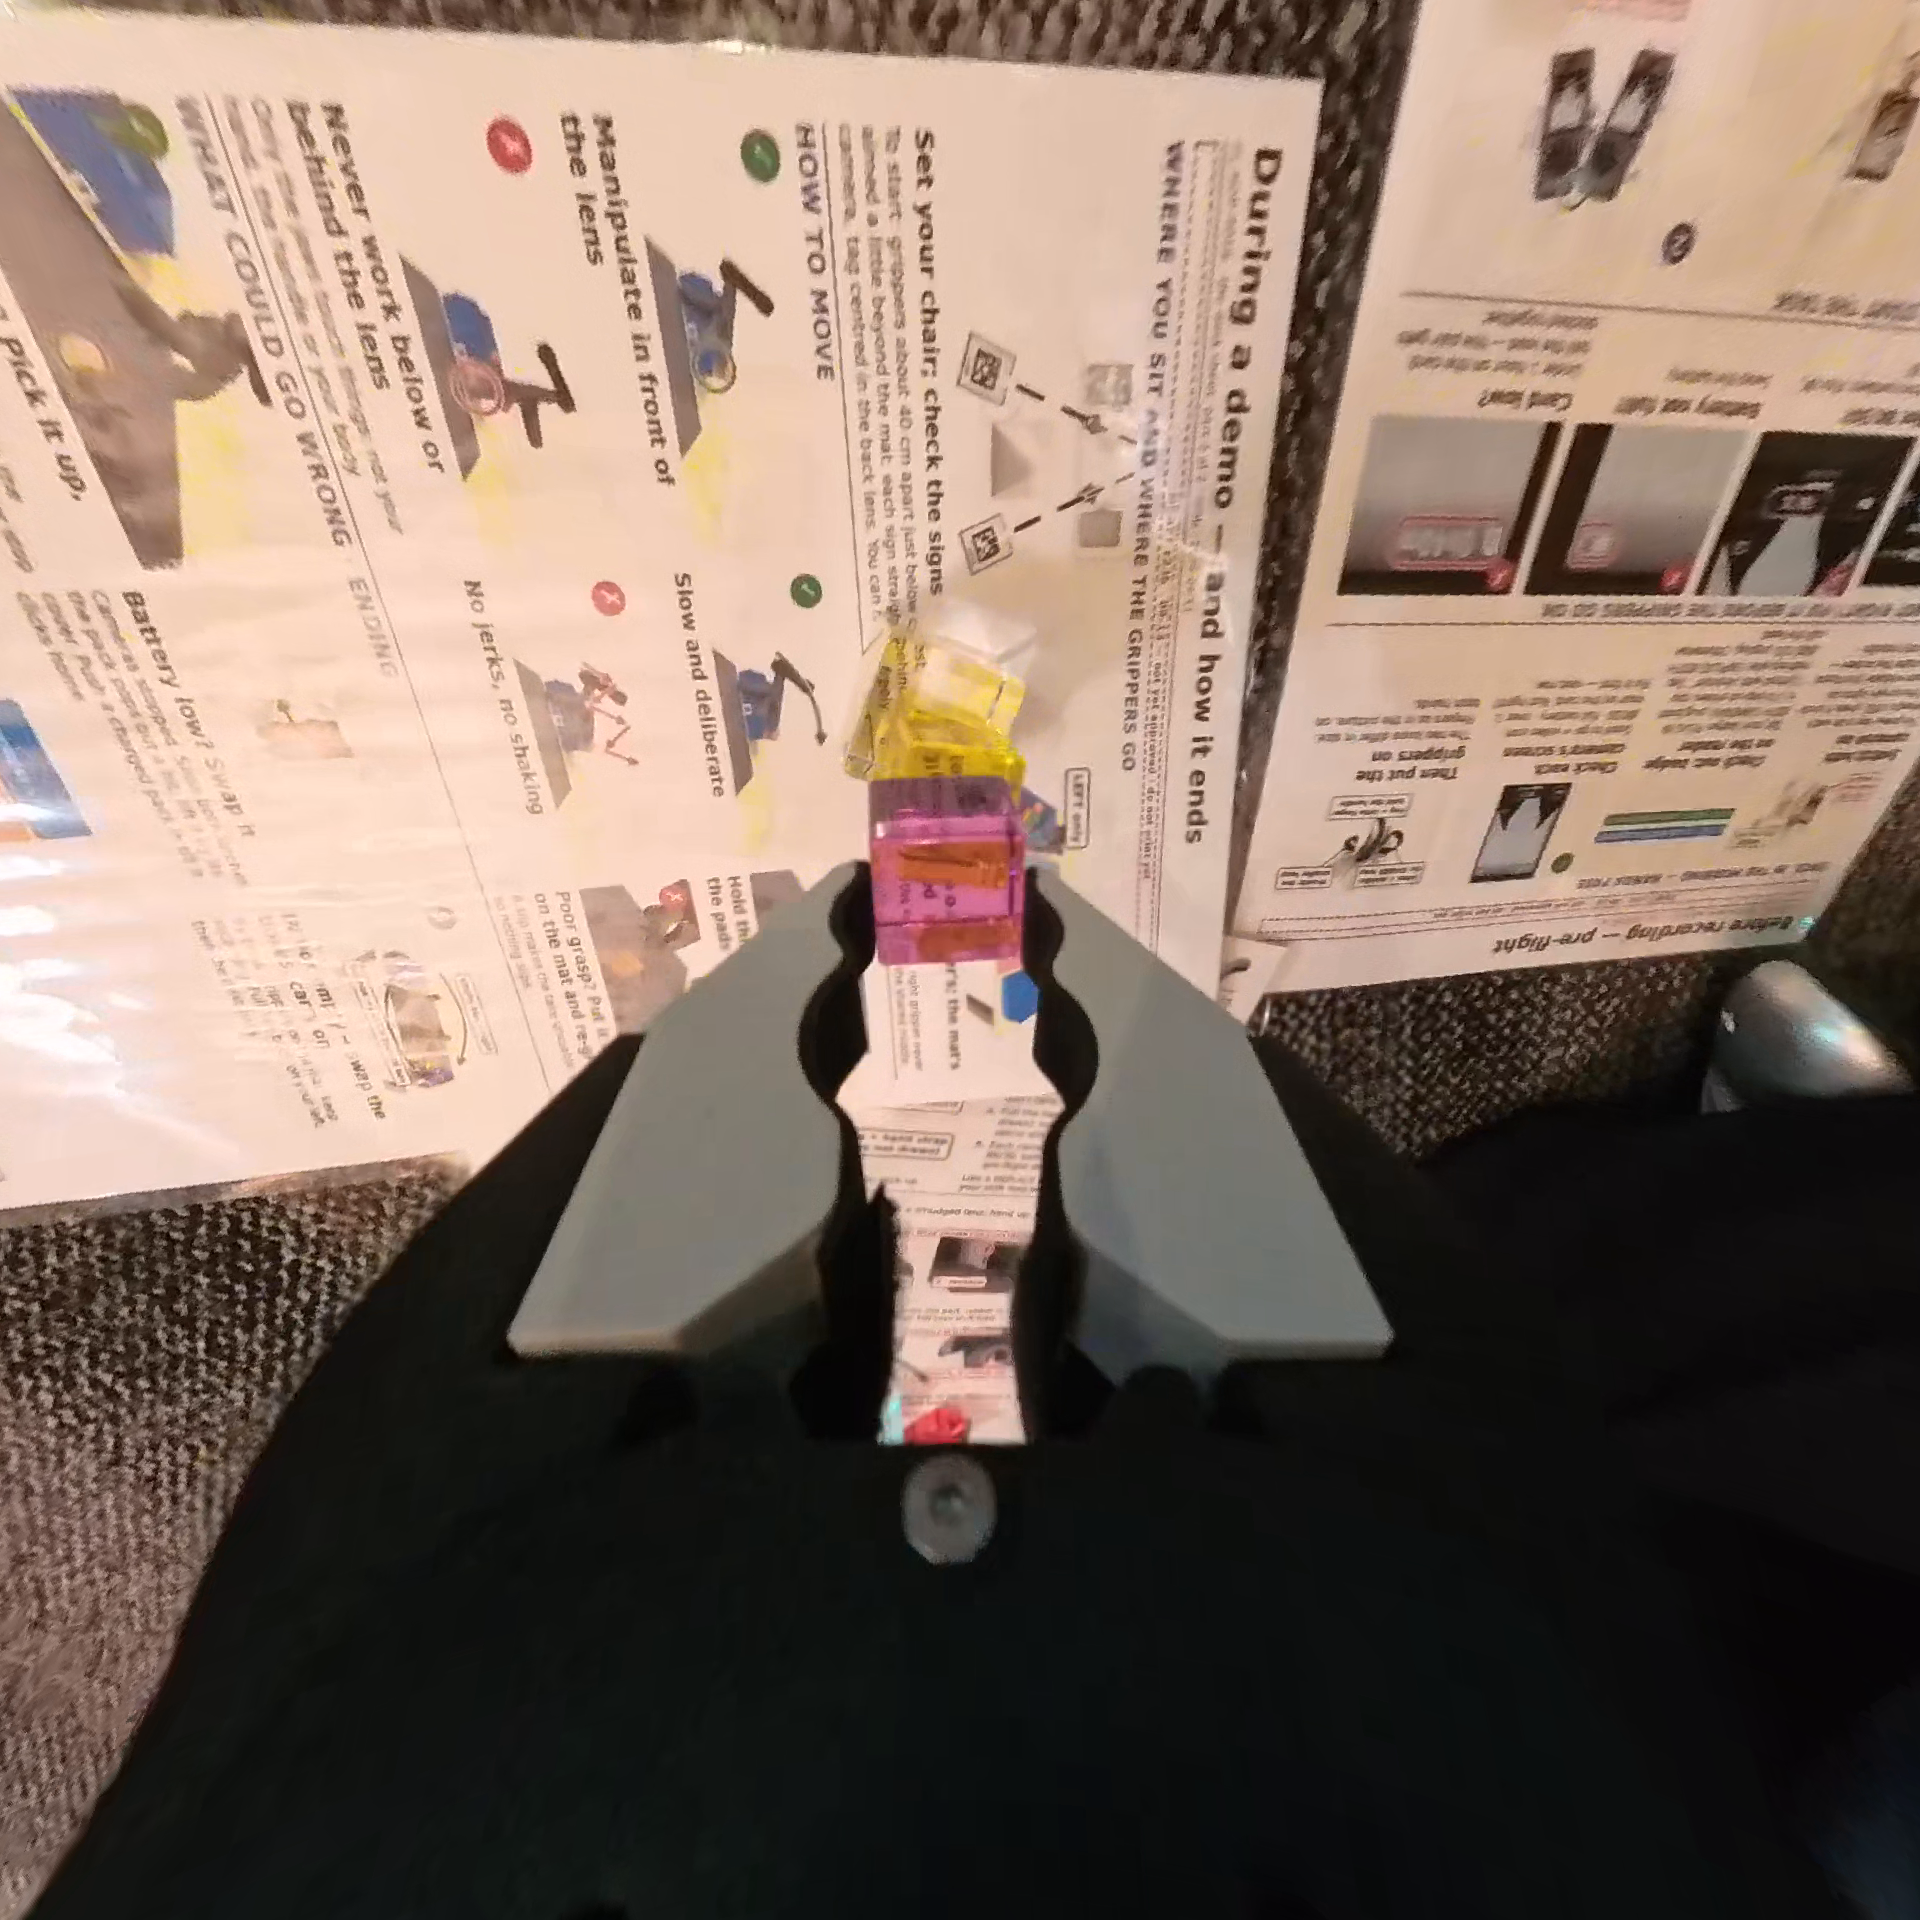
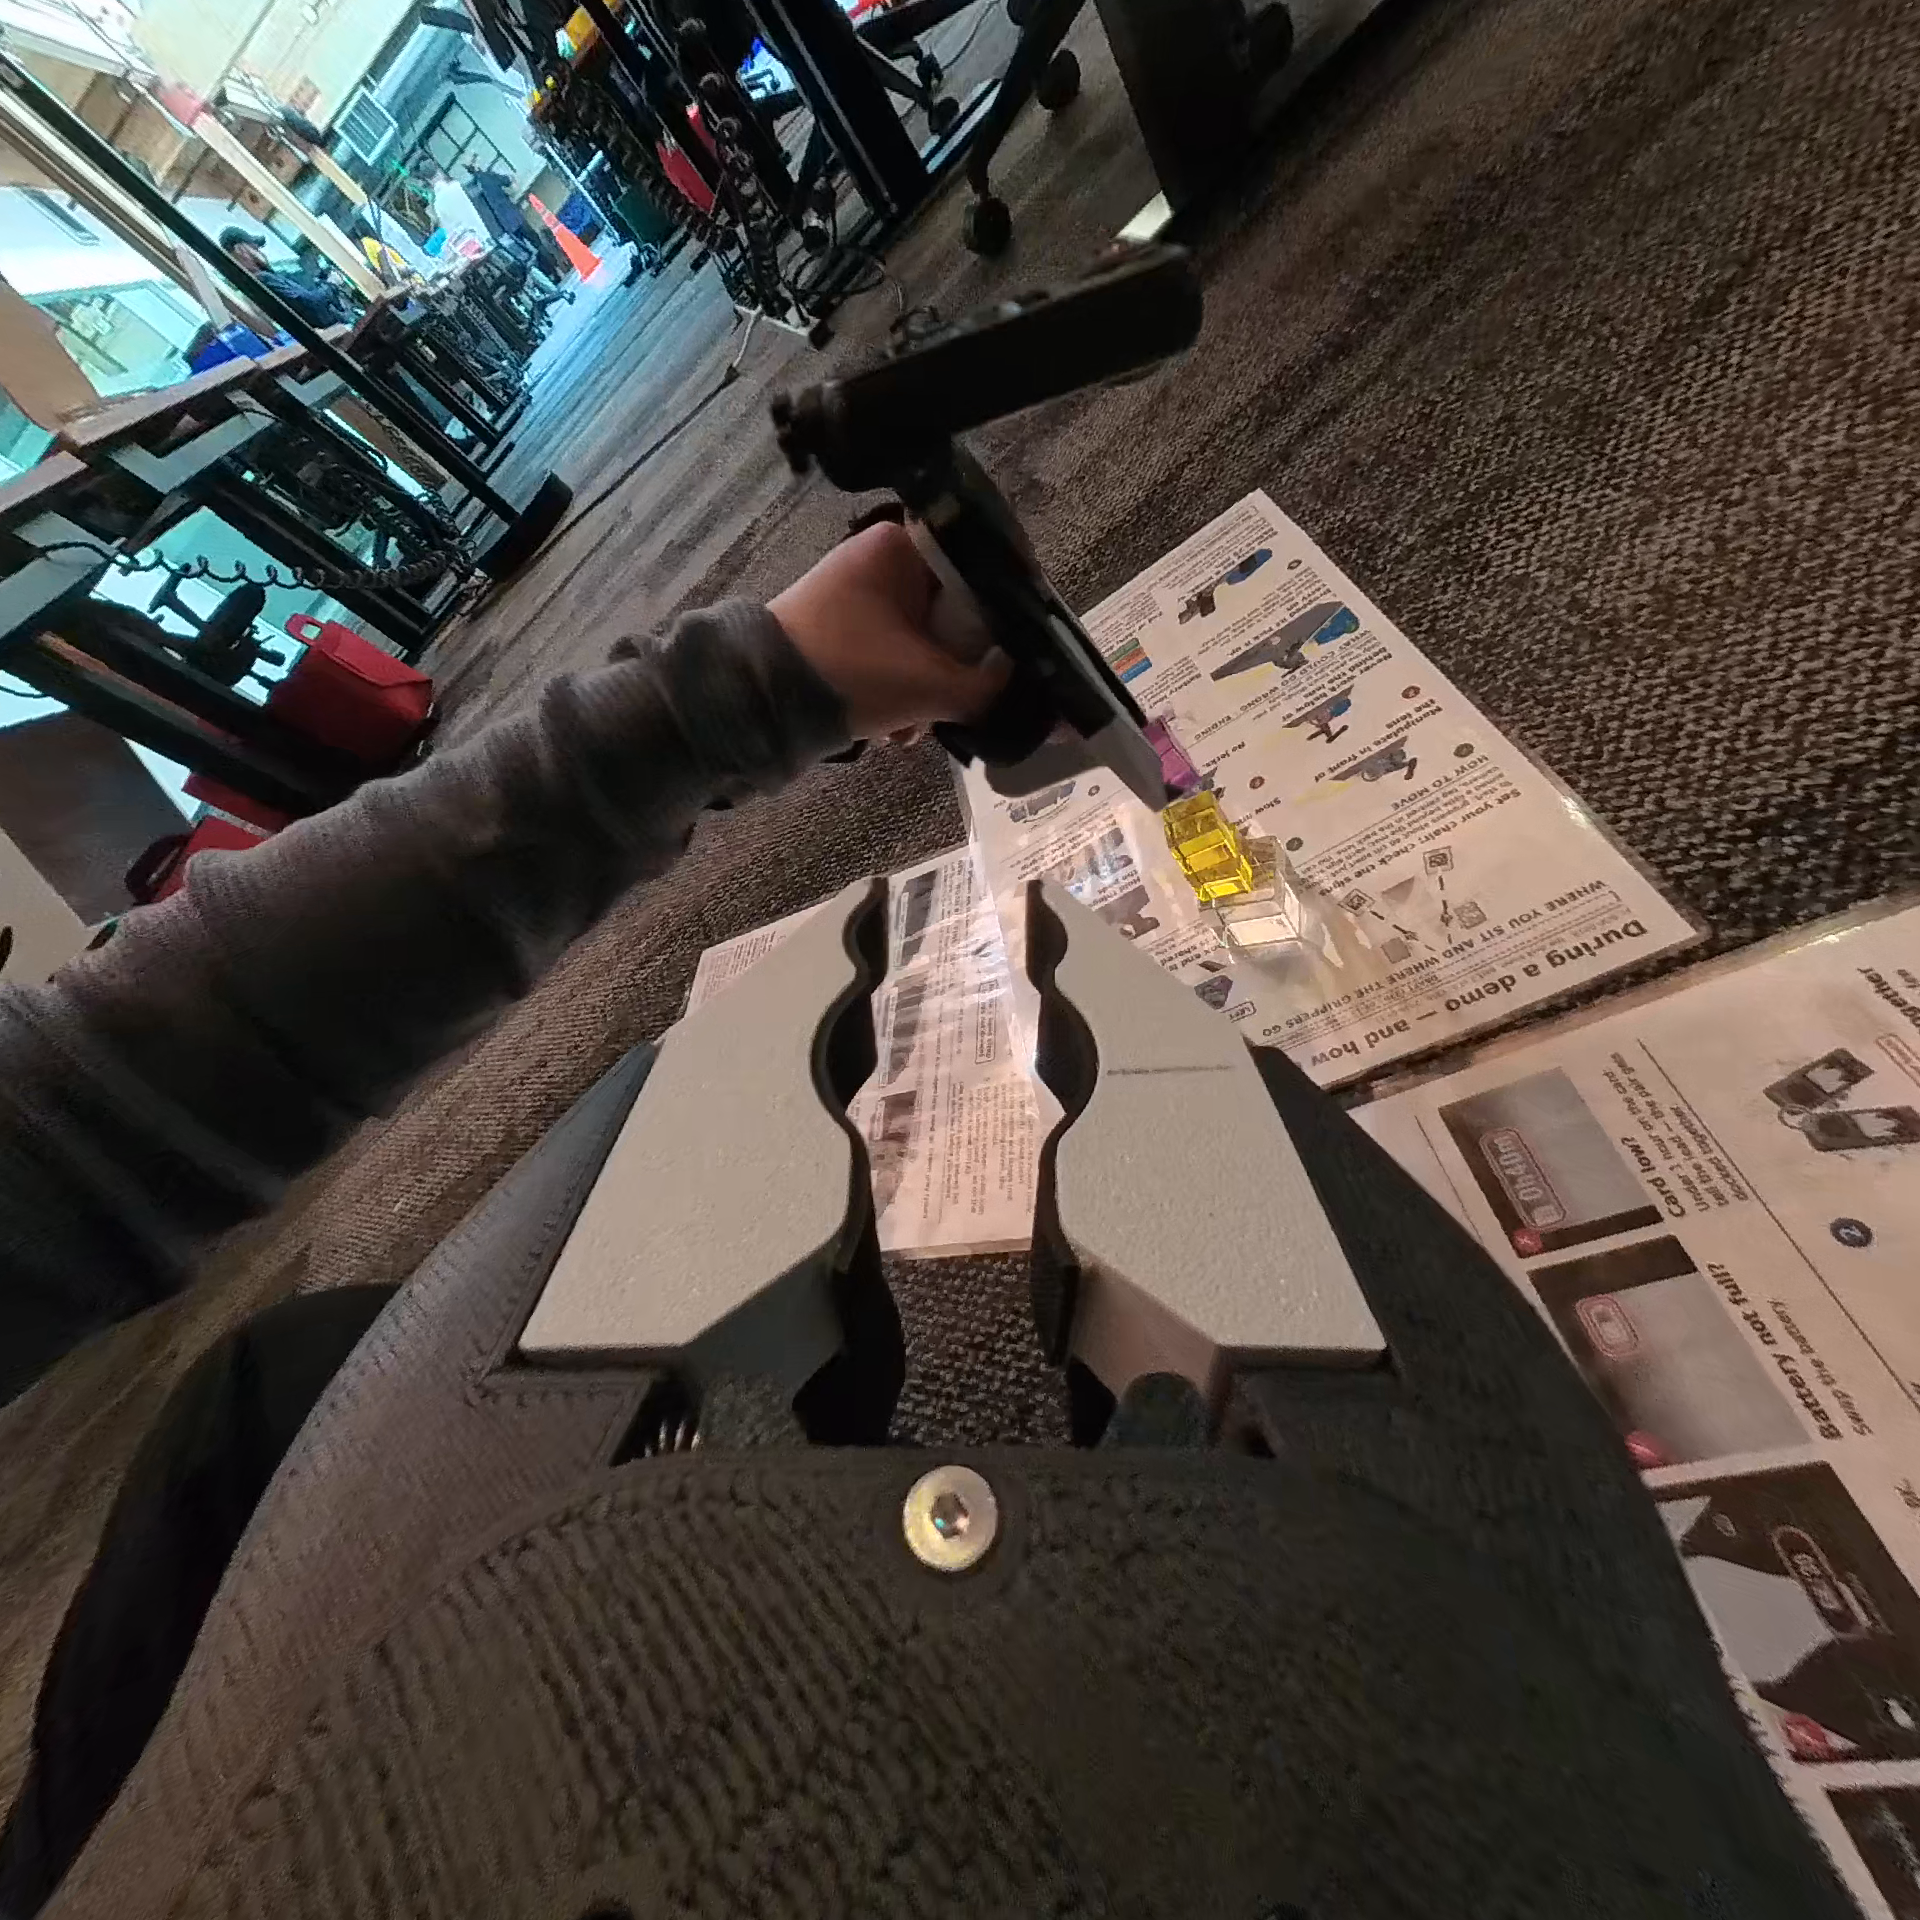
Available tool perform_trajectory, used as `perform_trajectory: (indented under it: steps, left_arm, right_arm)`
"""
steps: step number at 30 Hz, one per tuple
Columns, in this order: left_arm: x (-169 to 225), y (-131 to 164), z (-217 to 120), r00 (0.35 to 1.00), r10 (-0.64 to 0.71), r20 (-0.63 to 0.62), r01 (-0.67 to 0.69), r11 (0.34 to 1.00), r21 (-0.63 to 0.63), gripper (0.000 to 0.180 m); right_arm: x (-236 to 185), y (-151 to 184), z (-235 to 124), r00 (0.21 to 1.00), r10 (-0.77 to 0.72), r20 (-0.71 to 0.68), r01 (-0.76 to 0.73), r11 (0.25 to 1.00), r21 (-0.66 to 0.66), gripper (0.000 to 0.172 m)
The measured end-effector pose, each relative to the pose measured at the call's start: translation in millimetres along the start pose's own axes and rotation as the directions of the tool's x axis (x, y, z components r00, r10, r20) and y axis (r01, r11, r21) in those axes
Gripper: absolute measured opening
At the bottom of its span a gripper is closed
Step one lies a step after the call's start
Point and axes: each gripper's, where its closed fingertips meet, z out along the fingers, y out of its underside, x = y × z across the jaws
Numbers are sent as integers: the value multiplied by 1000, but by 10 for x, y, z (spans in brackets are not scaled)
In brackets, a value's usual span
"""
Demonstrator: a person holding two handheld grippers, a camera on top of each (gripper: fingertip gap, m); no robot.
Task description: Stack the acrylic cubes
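Down on the carpet (image 2: 1558, 364), the right gripper (image 2: 956, 914) hovers low with its grey fingers (image 2: 1132, 1039) set a narrow way apart and nothing between them; only a laminated sheet (image 2: 935, 1101) shows through the gap. Another instruction sheet (image 2: 1714, 1299) lies just to its right.

Further out, the left gripper (image 1: 943, 883) points down at a larger printed sheet (image 1: 623, 520), gripped by a person's hand (image 2: 883, 634) in a grey knitted sleeve (image 2: 468, 831). Its jaws are closed narrowly on a translucent purple cube (image 1: 943, 883), with the dark pads (image 1: 847, 935) pressed against the cube's two sides. That purple cube sits on top of a translucent yellow cube (image 2: 1205, 847), and the yellow one rests in turn on a clear cube (image 2: 1262, 914) standing on the sheet, so the three make a small, slightly crooked stack. From the right gripper's side the stack stands just ahead and a little to the right of its fingertips, apart from them.

Beyond the sheets the carpet runs off to desk legs (image 2: 831, 156), chair castors (image 2: 987, 223) and a red bag (image 2: 353, 696).
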Motion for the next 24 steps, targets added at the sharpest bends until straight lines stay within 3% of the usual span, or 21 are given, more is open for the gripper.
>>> perform_trajectory:
  steps: [4,19,24]
  left_arm:
    - [35,-7,87,998,-42,-40,41,999,-28,26]
    - [23,-2,170,999,-46,7,46,996,-70,28]
    - [16,27,131,997,-77,8,77,997,-26,83]
  right_arm:
    - [-9,1,8,1000,6,9,-6,1000,0,25]
    - [-23,12,19,1000,9,18,-9,1000,-5,25]
    - [-19,15,13,1000,2,12,-2,1000,-6,24]
